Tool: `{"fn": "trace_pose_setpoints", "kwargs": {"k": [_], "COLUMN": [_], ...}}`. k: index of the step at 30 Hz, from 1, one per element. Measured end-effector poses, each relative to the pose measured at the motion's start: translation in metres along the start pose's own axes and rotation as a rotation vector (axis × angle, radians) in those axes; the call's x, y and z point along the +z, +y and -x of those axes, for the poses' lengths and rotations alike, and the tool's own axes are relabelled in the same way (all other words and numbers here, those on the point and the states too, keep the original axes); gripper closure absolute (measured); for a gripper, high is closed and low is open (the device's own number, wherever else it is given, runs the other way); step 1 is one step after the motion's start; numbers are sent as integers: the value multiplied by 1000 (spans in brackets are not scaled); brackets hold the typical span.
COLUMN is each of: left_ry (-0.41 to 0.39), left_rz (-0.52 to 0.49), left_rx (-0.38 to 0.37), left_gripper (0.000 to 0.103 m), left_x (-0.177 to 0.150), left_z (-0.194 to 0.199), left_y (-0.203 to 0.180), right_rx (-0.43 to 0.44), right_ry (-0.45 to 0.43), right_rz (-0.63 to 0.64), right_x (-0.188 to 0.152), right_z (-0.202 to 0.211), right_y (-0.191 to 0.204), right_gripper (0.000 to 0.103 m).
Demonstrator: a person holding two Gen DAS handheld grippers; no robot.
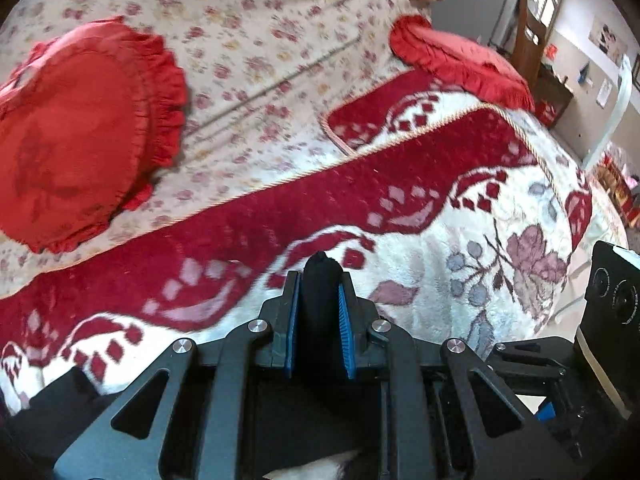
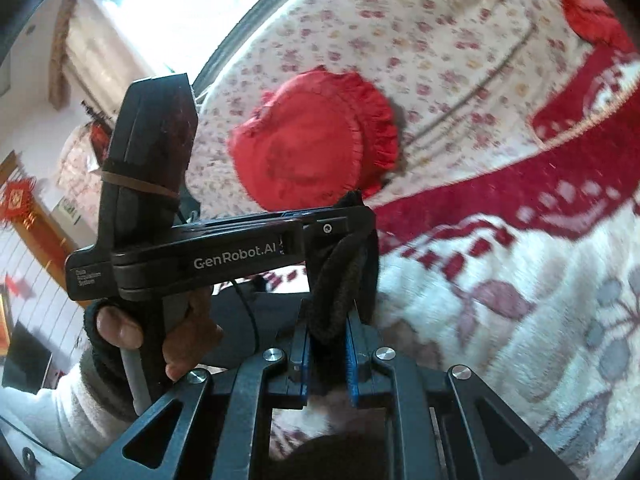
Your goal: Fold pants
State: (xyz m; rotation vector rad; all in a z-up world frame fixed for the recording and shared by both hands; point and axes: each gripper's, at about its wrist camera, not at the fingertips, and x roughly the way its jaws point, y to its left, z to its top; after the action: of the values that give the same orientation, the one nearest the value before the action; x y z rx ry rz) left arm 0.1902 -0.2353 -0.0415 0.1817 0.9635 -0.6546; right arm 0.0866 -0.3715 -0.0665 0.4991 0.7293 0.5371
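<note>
The pants [image 1: 318,320] are black cloth. A bunched fold of them stands between the blue pads of my left gripper [image 1: 319,280], which is shut on it above the bed. More black cloth hangs at the lower left of that view. In the right wrist view my right gripper [image 2: 330,312] is shut on a thick black roll of the pants [image 2: 340,276]. The left gripper [image 2: 344,216] shows there from the side, just above and touching the same cloth, held by a person's hand [image 2: 120,328]. Both grips sit close together.
A plush red-and-white blanket [image 1: 280,216] lies over a floral bedsheet [image 1: 260,40]. A red heart-shaped ruffled cushion [image 1: 68,136] sits on the sheet, a second red cushion [image 1: 460,60] near the bed's far corner. Wooden furniture [image 1: 532,48] and a window stand beyond the bed.
</note>
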Motion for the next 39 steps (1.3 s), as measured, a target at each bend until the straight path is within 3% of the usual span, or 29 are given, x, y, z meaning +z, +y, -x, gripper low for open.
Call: {"fn": "trace_pose_setpoints", "kwargs": {"k": [16, 29, 39], "left_ry": [-54, -45, -15], "left_rz": [123, 210, 297], "left_rx": [74, 130, 122], "left_gripper": [87, 89, 89], "left_x": [-33, -60, -85], "left_z": [56, 70, 66], "left_y": [79, 133, 170], "right_rx": [91, 137, 165], "right_ry": [95, 205, 299], "right_rz": [137, 172, 189], "right_x": [12, 2, -11], "right_z": [-48, -105, -154], "right_y": [66, 92, 107], "right_gripper": [90, 90, 90]}}
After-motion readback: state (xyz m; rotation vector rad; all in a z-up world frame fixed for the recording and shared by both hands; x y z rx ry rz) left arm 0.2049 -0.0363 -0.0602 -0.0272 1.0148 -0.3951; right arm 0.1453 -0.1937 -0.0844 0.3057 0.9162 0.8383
